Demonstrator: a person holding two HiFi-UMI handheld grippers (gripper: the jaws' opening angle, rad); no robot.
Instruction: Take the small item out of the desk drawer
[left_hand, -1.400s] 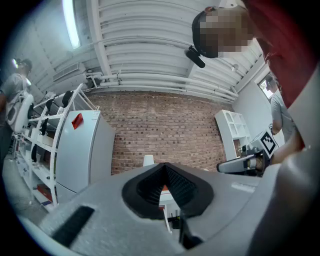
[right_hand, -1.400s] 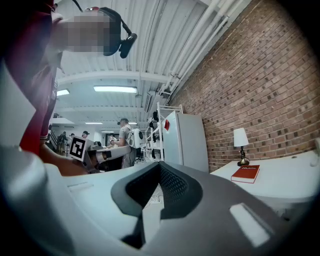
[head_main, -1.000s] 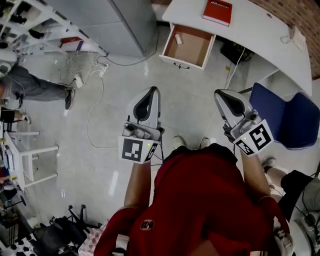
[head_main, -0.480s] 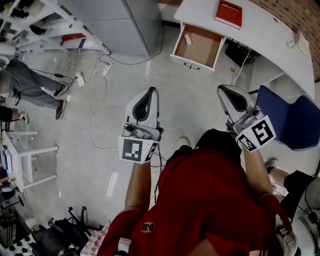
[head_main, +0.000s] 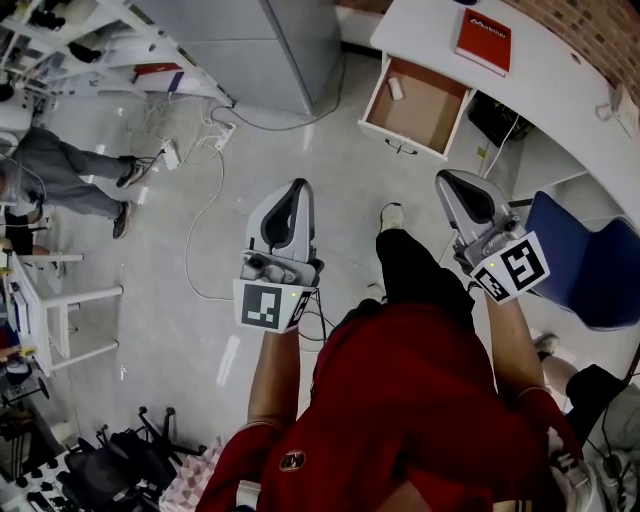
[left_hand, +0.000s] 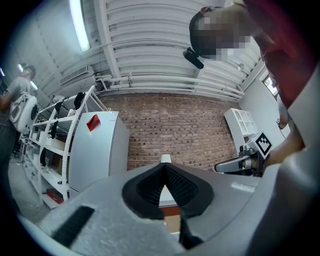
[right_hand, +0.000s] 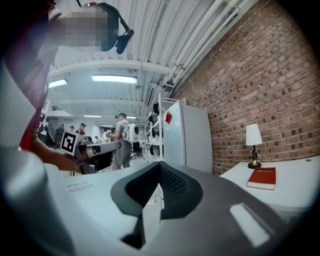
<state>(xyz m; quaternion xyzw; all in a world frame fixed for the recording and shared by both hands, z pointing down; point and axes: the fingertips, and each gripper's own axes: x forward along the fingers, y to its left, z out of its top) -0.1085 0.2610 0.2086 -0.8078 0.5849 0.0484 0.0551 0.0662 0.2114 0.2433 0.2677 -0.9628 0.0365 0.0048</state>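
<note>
The wooden desk drawer (head_main: 432, 112) stands pulled out of the white desk (head_main: 560, 70) at the top of the head view. A small white item (head_main: 395, 88) lies in the drawer's far left corner. My left gripper (head_main: 298, 184) is shut and empty, held over the floor well short of the drawer. My right gripper (head_main: 443, 178) is shut too, with nothing in it, below and just right of the drawer front. In the left gripper view the jaws (left_hand: 163, 162) meet before a brick wall. The right gripper view shows its closed jaws (right_hand: 160, 164) and the desk (right_hand: 285, 187).
A red book (head_main: 483, 42) lies on the desk, with a lamp (right_hand: 253, 142) behind it. A blue chair (head_main: 585, 250) stands at the right. A grey cabinet (head_main: 250, 40), floor cables (head_main: 200, 190), metal shelves (head_main: 60, 30) and another person (head_main: 60, 175) are at the left.
The desk and drawer have slid rightward in the head view as the person steps forward, one foot now ahead. Both grippers have stayed shut and level.
</note>
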